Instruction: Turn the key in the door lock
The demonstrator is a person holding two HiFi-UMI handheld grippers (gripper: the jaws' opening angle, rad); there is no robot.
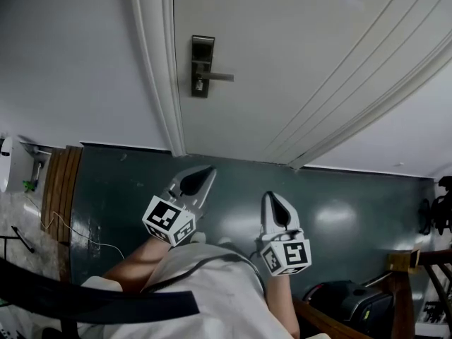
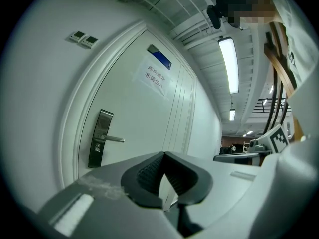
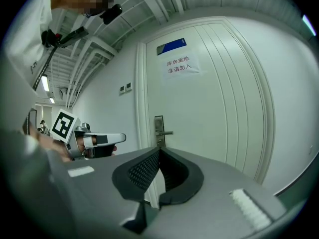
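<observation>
Head view | lock [image 1: 203, 66] detail indistinct (too small) | door [image 1: 296, 62] cut off

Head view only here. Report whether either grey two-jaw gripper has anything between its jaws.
Observer: Left gripper: its own view shows the jaws closed together, nothing between them.
Operator: Now the right one.
Observer: Right gripper: jaws together too, empty. It faces the dark metal lock plate on the white door.
Operator: Tell me what sits higher on that door.
Observer: A blue rectangular plate, with a white paper notice just under it.
</observation>
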